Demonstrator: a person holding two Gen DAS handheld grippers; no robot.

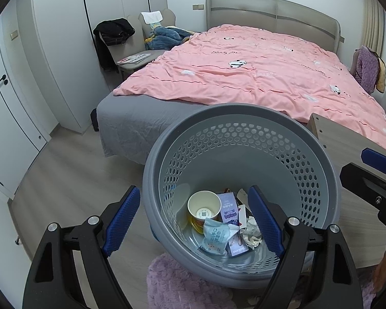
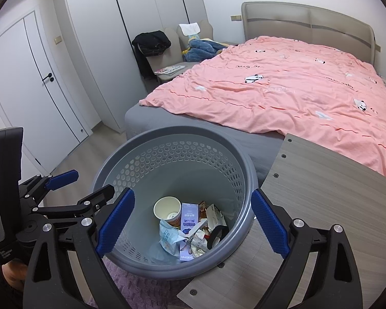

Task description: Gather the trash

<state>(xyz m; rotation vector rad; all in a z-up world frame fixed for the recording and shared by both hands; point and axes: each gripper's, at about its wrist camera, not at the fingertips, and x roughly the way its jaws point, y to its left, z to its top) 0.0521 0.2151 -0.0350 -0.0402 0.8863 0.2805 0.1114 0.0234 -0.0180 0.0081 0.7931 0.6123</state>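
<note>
Both tools gape wide and empty over the trash basket; the trash lies at its bottom.

From my left tool [image 1: 193, 221], the grey basket [image 1: 244, 118] sits straight ahead and below, its near rim between my ridged blue pads [image 1: 122, 219], nothing pinched. It is round plastic with honeycomb perforations. Inside, a paper cup [image 1: 204, 205] lies on its side beside a purple carton [image 1: 227, 207] and a crumpled wrapper [image 1: 216, 234]. A fuzzy pink rug [image 1: 172, 283] lies under the basket. My right tool [image 2: 193, 221], equally spread, frames the same basket, with a wood-grain worktop [image 2: 321, 193] touching its right side and the bed's pink quilt [image 2: 283, 90] beyond.
</note>
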